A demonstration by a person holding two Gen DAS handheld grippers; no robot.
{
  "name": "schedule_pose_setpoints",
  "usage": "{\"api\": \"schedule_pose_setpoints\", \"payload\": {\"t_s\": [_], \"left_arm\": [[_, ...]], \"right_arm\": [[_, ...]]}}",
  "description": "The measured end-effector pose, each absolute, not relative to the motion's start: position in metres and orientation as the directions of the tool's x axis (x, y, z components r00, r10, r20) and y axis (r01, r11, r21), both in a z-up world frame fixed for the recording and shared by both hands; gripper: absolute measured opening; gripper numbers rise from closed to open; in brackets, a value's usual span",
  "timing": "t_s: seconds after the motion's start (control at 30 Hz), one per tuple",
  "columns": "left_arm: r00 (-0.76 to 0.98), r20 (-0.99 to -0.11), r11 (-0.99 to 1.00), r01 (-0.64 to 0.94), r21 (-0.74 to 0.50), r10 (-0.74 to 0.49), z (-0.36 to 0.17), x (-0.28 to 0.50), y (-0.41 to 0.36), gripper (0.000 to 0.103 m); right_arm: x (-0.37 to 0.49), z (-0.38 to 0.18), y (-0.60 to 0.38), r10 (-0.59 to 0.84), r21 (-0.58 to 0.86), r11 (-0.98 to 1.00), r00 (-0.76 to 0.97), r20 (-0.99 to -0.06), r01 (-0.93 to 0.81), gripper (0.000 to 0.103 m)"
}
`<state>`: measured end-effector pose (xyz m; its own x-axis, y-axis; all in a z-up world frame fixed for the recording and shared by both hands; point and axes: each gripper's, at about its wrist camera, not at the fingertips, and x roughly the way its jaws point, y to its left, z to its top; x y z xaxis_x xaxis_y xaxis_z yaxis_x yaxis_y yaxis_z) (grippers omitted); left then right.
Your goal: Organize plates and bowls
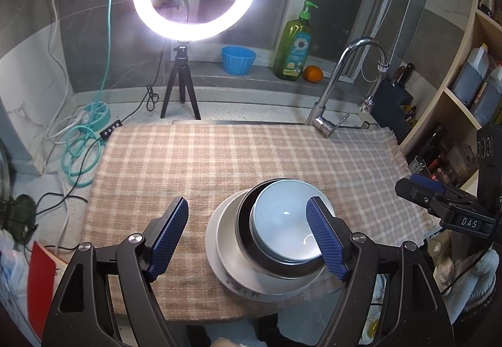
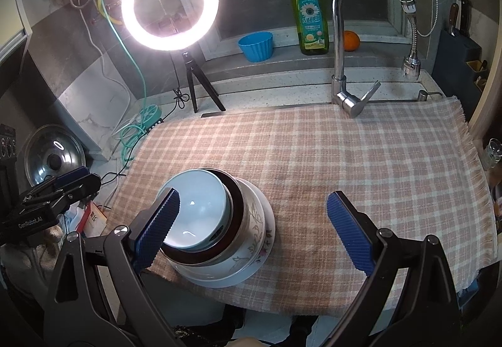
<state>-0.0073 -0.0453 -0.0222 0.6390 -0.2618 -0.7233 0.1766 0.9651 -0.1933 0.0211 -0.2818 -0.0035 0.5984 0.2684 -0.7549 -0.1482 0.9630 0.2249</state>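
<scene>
One stack stands near the front edge of the checked cloth [image 1: 219, 159]. From the bottom it is a white floral-rimmed plate [image 1: 224, 256], a floral bowl [image 2: 255, 221], a steel bowl [image 1: 246, 237] and a pale blue bowl [image 1: 282, 218] on top. My left gripper [image 1: 248, 239] hovers open over the stack's left side, its right finger [image 1: 326, 240] in front of the blue bowl. My right gripper [image 2: 255, 232] is open too, its left finger [image 2: 160, 228] overlapping the blue bowl [image 2: 200, 206]; neither holds anything. Each gripper also shows at the other view's edge, the right gripper [image 1: 433, 196] and the left gripper [image 2: 62, 187].
A lit ring light on a tripod [image 1: 180, 86] stands behind the cloth, with a faucet [image 2: 342, 65] at the back right. On the sill are a blue cup [image 1: 238, 60], a green soap bottle [image 1: 293, 46] and an orange [image 1: 312, 73]. Cables [image 1: 78, 152] and a pot lid [image 2: 53, 155] lie left; shelves [image 1: 470, 90] stand right.
</scene>
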Motion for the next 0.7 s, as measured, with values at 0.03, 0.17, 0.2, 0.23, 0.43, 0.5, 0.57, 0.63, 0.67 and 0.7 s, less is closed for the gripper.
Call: {"api": "schedule_pose_setpoints", "payload": {"t_s": [0.03, 0.17, 0.2, 0.23, 0.43, 0.5, 0.57, 0.63, 0.67, 0.7], "left_arm": [[0.639, -0.724, 0.966, 0.175, -0.192, -0.260, -0.0220, -0.0076, -0.0453, 0.078], [0.643, -0.724, 0.968, 0.164, -0.190, -0.251, -0.0209, -0.0089, -0.0437, 0.078], [0.644, -0.724, 0.969, 0.160, -0.189, -0.247, -0.0205, -0.0090, -0.0434, 0.078], [0.642, -0.726, 0.969, 0.159, -0.188, -0.246, -0.0208, -0.0085, -0.0428, 0.078], [0.628, -0.735, 0.966, 0.161, -0.200, -0.257, -0.0238, -0.0065, -0.0443, 0.078], [0.627, -0.735, 0.966, 0.166, -0.198, -0.258, -0.0243, -0.0064, -0.0458, 0.078], [0.634, -0.730, 0.967, 0.170, -0.192, -0.257, -0.0237, -0.0073, -0.0469, 0.078], [0.640, -0.724, 0.967, 0.174, -0.187, -0.255, -0.0230, -0.0071, -0.0470, 0.078], [0.639, -0.725, 0.967, 0.173, -0.189, -0.256, -0.0229, -0.0065, -0.0468, 0.078], [0.639, -0.725, 0.966, 0.173, -0.191, -0.258, -0.0229, -0.0061, -0.0466, 0.078]], "right_arm": [[0.0212, -0.0035, -0.2813, 0.270, 0.227, 0.963, 0.598, -0.755, -0.148, 0.097], [0.0214, -0.0037, -0.2824, 0.271, 0.228, 0.962, 0.598, -0.754, -0.149, 0.097], [0.0207, -0.0036, -0.2832, 0.272, 0.231, 0.962, 0.598, -0.754, -0.147, 0.097], [0.0197, -0.0034, -0.2830, 0.272, 0.233, 0.962, 0.598, -0.754, -0.145, 0.097], [0.0177, -0.0050, -0.2839, 0.268, 0.239, 0.962, 0.597, -0.756, -0.130, 0.097], [0.0183, -0.0070, -0.2834, 0.267, 0.241, 0.962, 0.593, -0.759, -0.125, 0.097], [0.0181, -0.0088, -0.2841, 0.266, 0.244, 0.962, 0.591, -0.762, -0.120, 0.097], [0.0185, -0.0101, -0.2849, 0.265, 0.246, 0.963, 0.589, -0.764, -0.114, 0.097], [0.0185, -0.0103, -0.2856, 0.264, 0.247, 0.963, 0.588, -0.764, -0.111, 0.097], [0.0193, -0.0107, -0.2861, 0.264, 0.249, 0.962, 0.588, -0.765, -0.109, 0.097]]}}
